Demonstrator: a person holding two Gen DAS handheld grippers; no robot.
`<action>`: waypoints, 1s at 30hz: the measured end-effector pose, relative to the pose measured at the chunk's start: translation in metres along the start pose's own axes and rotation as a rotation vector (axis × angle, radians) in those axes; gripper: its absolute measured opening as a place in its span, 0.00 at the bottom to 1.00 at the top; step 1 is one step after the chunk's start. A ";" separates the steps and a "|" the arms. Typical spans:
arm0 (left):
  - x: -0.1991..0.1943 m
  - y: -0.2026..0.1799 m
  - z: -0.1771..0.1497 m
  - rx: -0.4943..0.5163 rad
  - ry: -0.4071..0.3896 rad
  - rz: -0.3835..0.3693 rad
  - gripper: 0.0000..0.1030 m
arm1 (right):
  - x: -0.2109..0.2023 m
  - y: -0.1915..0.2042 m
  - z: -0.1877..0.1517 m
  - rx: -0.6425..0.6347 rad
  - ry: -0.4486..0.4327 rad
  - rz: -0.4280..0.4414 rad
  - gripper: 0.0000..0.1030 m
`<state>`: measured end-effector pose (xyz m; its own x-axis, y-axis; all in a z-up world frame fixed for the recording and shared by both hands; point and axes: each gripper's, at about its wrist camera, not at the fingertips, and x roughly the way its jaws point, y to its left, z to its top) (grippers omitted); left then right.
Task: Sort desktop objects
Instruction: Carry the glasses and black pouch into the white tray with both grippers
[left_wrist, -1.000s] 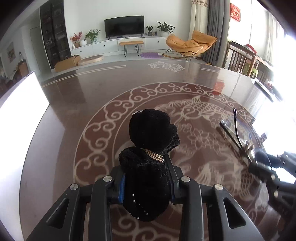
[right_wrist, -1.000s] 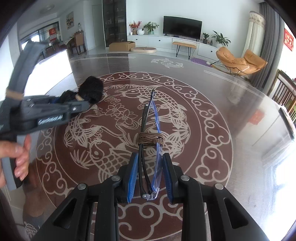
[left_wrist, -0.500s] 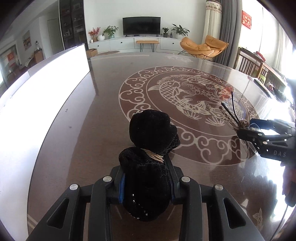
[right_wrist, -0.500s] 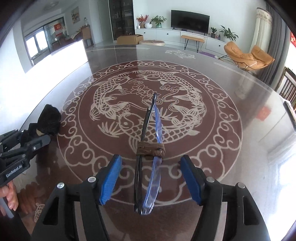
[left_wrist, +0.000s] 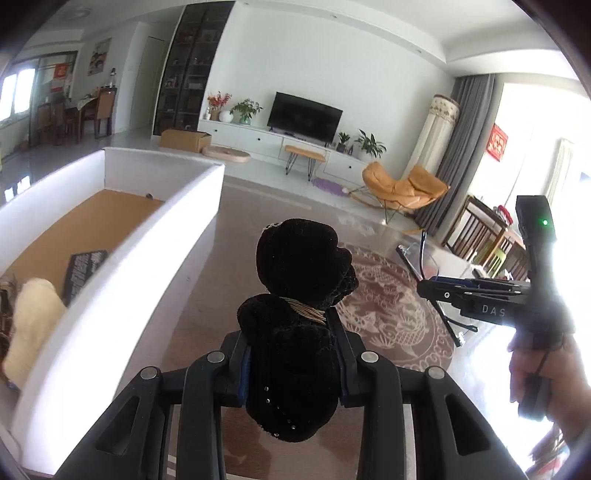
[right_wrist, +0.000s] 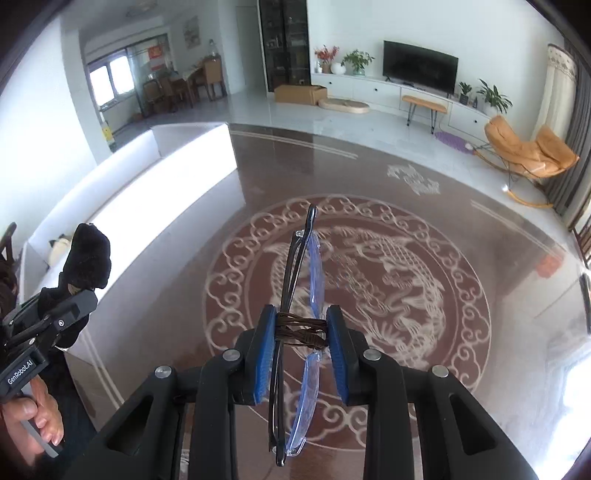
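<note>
LEFT: left gripper jaws clamp black velvet pouch, near white box wall | RIGHT: right gripper jaws just closing, pinching folded glasses above table centre

The white box hides most of its contents behind its near wall; a cream plush thing and a dark packet show only partly. Glare washes out the table at right. The left claw covers the black bundle's sides.
</note>
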<state>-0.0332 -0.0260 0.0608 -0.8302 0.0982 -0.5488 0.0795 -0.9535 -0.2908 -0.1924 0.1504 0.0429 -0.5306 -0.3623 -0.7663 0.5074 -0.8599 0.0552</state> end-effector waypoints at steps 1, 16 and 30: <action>-0.012 0.013 0.014 -0.024 -0.027 0.012 0.32 | -0.003 0.015 0.016 -0.021 -0.019 0.026 0.28; -0.022 0.234 0.060 -0.248 0.134 0.410 0.33 | 0.110 0.329 0.128 -0.341 0.062 0.431 0.29; -0.046 0.225 0.046 -0.284 0.011 0.591 1.00 | 0.119 0.295 0.132 -0.269 0.099 0.308 0.90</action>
<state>-0.0025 -0.2585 0.0569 -0.5964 -0.4148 -0.6872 0.6645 -0.7354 -0.1328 -0.1957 -0.1939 0.0530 -0.2653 -0.5399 -0.7988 0.7983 -0.5876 0.1321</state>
